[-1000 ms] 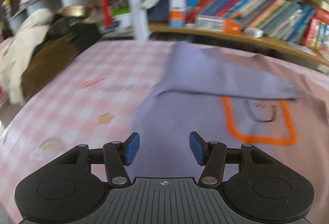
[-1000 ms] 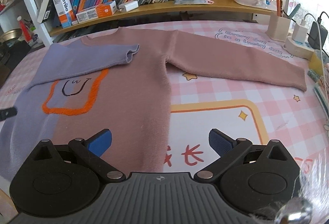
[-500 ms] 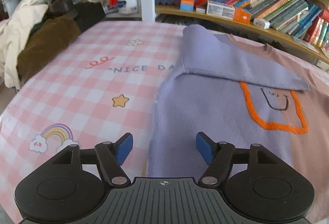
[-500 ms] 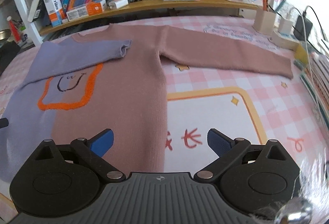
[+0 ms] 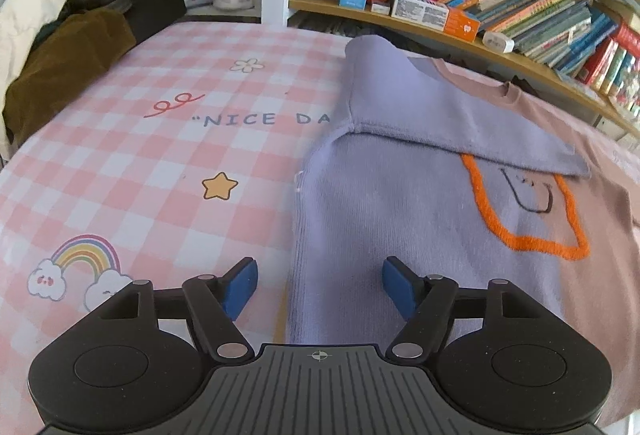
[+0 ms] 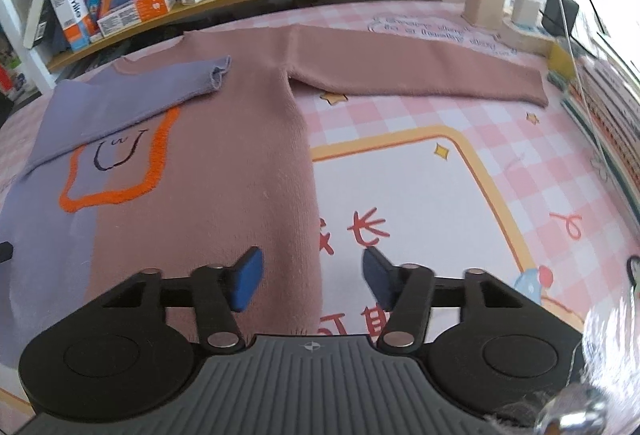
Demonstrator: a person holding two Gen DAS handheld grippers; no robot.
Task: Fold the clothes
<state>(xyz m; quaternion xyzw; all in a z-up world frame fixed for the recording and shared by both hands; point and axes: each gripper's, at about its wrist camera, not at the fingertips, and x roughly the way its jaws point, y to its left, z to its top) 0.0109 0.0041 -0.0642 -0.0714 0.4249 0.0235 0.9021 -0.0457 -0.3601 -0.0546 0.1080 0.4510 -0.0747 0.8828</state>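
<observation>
Clearly mid-fold: sweater (image 6: 224, 171) spread flat, front up, on the pink checked tablecloth (image 5: 168, 155), lilac half on the left, mauve half on the right. Lilac sleeve (image 5: 432, 115) already laid across the chest, cuff just above the orange outline (image 6: 120, 191); mauve sleeve (image 6: 420, 71) stretched straight out over the cloth, well apart from the body. Left gripper (image 5: 318, 287) parted and empty, low over the lilac side edge near the hem, one pad over bare cloth and the other over knit. Right gripper (image 6: 312, 279) likewise parted and empty, straddling the mauve side edge near the hem. Judging by that, one sleeve in and one to go, or else both sides about to be taken at the hem. Next move likely either a reach to the far mauve cuff for a matching fold, or a pinch on each lower edge; either way, a clean bite through the knit without dragging the folded sleeve askew.
</observation>
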